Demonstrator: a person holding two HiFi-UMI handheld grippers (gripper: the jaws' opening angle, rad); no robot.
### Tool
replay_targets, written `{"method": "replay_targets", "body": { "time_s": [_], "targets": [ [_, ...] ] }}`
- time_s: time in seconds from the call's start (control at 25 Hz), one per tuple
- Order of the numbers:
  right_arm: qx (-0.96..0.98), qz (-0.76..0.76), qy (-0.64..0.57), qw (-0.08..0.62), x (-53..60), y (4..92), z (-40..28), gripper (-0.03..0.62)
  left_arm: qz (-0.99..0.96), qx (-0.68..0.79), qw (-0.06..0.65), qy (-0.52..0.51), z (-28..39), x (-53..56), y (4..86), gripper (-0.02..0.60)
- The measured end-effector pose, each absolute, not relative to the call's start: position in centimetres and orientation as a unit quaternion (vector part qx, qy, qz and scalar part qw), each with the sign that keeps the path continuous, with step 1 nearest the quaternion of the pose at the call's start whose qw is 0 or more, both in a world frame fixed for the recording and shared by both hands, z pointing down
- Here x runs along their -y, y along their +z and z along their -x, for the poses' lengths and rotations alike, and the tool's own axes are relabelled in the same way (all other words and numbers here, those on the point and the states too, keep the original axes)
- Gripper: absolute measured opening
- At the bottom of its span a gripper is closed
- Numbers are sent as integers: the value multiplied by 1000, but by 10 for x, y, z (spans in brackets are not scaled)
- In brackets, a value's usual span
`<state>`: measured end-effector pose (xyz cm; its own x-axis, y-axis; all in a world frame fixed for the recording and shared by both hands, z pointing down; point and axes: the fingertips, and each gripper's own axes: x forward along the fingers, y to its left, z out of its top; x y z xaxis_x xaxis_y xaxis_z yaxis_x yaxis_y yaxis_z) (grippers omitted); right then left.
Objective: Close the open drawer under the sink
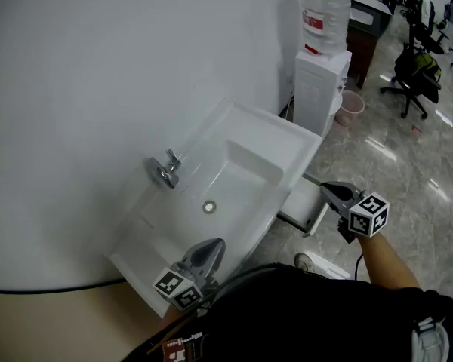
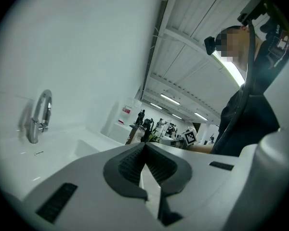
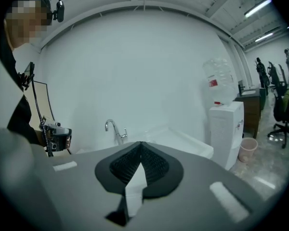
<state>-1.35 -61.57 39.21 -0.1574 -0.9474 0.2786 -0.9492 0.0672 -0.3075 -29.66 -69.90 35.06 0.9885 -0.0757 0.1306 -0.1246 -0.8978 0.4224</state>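
Note:
The white sink (image 1: 245, 173) is fixed to the wall, with a chrome faucet (image 1: 166, 170) at its back. Under its right side a white drawer (image 1: 302, 202) stands pulled out over the floor. My right gripper (image 1: 326, 190) hovers just right of the drawer's outer end, shut and empty. My left gripper (image 1: 214, 246) is above the sink's near front rim, jaws together with nothing in them. In the left gripper view the left gripper (image 2: 144, 144) points along the basin past the faucet (image 2: 38, 117). The right gripper (image 3: 140, 143) faces the faucet (image 3: 114, 130) and the sink; the drawer is hidden there.
A white water dispenser (image 1: 321, 89) with a bottle (image 1: 325, 10) stands beside the sink's far end, with a pink bin (image 1: 350, 106) next to it. Office chairs (image 1: 415, 74) stand farther off on the tiled floor. My shoe (image 1: 306, 262) is below the drawer.

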Motion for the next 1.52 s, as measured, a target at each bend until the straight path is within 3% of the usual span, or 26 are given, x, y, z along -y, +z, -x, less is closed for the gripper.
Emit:
{"method": "replay_targets", "body": {
  "time_s": [0.32, 0.6, 0.84, 1.16, 1.52],
  "targets": [
    [712, -665, 226, -5, 557, 443, -94, 2, -965, -23, 228, 127, 154, 623, 383, -3],
    [692, -676, 255, 1, 524, 519, -142, 2, -950, -65, 253, 169, 71, 581, 433, -3],
    [686, -678, 265, 16, 516, 592, -154, 2, -931, -111, 256, 236, 43, 554, 503, -3],
    [707, -654, 254, 88, 517, 689, -143, 16, -908, -147, 275, 280, 18, 529, 575, -3],
    [744, -599, 251, 160, 522, 793, -110, 118, -901, -157, 279, 292, -7, 521, 630, -3]
  ]
}}
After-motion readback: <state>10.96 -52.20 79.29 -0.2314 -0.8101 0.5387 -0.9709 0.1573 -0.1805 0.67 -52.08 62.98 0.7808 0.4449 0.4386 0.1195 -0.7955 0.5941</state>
